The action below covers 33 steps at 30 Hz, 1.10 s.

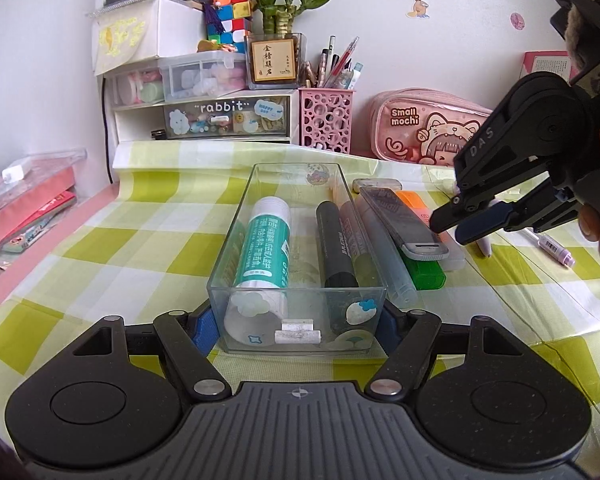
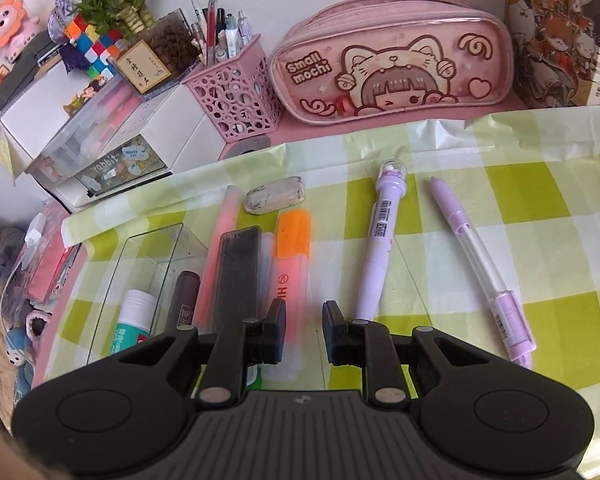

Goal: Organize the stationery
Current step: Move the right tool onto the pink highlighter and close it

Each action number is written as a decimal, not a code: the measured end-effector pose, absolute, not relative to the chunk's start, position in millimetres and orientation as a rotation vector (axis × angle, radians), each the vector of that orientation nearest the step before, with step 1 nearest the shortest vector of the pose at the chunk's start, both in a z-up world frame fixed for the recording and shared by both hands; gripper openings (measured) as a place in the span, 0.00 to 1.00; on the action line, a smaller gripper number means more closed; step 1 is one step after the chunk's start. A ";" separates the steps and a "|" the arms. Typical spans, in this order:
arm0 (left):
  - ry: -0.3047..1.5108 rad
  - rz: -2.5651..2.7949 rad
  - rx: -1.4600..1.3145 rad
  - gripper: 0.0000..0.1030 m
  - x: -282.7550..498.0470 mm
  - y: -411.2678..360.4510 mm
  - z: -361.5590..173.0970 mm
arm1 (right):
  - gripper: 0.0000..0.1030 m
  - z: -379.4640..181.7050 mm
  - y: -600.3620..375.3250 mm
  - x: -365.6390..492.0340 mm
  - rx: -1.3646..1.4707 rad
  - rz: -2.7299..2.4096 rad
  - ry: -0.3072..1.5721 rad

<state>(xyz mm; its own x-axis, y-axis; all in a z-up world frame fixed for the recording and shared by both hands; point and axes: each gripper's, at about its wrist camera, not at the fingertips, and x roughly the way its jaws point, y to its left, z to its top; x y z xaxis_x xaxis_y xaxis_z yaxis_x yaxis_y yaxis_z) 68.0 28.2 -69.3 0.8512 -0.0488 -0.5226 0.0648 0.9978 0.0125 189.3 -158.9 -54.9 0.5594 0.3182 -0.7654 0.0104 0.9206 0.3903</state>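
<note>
A clear plastic box [image 1: 236,220] sits on the green checked cloth, and my left gripper [image 1: 298,324] is shut on its near end, a blue pad against each side wall. Inside lie a teal glue stick [image 1: 264,248] and a black marker [image 1: 336,240]. Right of the box, a grey lead case [image 1: 404,220] rests across an orange highlighter [image 2: 294,248] and a green one [image 1: 424,274]. My right gripper [image 2: 305,330] hovers over the orange highlighter, open by a narrow gap with nothing between its fingers. Two purple pens [image 2: 382,240] [image 2: 480,264] lie to its right.
A dirty white eraser [image 2: 275,195] lies beyond the highlighters. At the back stand a pink mesh pen holder [image 2: 236,100], a pink pencil case [image 2: 392,60] and a white drawer unit [image 1: 204,120]. Books are stacked at the left edge [image 1: 24,208].
</note>
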 end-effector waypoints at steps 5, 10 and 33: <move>0.549 -0.060 0.030 0.70 68.1 28.2 -69.3 | 0.16 -56.4 -149.0 197.8 0.337 0.186 0.971; 0.549 -0.060 0.030 0.70 67.8 28.1 -69.4 | 0.17 -33.7 -146.9 182.9 0.282 0.138 0.861; 0.570 -0.006 0.010 0.70 73.6 50.2 -66.9 | 0.11 -43.3 -84.2 207.3 0.131 0.330 0.925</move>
